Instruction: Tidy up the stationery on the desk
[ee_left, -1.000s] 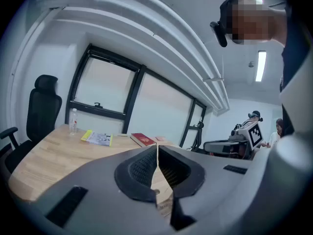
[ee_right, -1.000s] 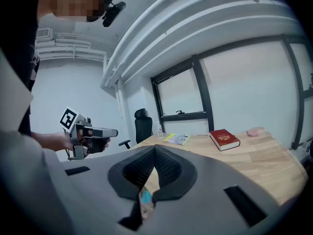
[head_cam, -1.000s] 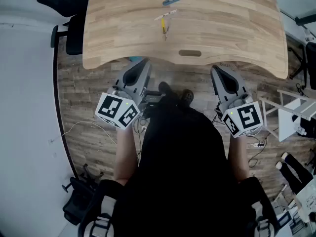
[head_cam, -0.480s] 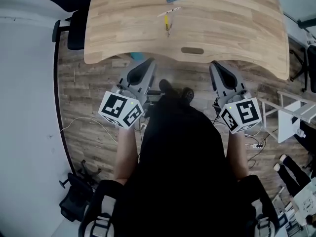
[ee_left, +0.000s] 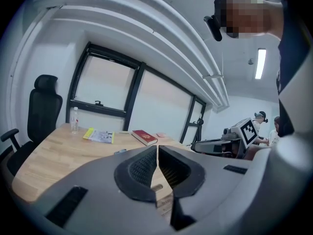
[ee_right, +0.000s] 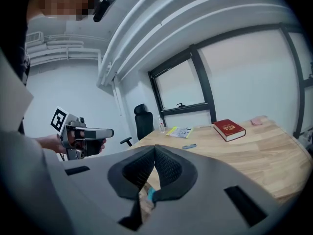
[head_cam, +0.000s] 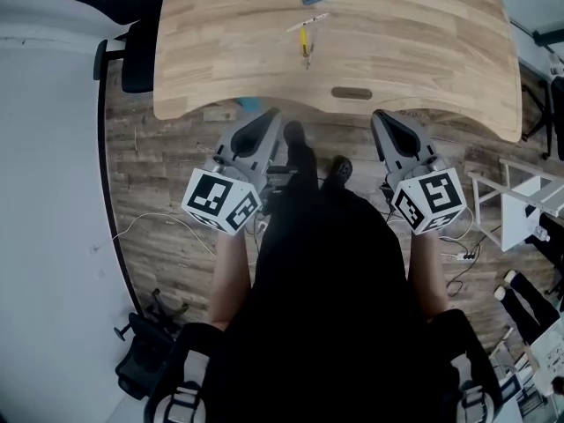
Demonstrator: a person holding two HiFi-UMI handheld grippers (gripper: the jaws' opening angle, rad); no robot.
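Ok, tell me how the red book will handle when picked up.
The red book looks thick and hardbound, so probably stiff and heavy. Lying flat on the desk, it should slide when pushed, not tip. Gripped by one cover, it may fall open.

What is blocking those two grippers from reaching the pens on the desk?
Nothing visible. Bare desk lies between the pens and the left gripper and right gripper, both shut, empty, short of its near edge.

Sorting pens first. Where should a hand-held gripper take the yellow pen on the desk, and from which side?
Probably take the yellow pen near its middle, coming from above with jaws across the shaft: it lies flat, running towards the near edge of the desk, and its far end meets the white pen.
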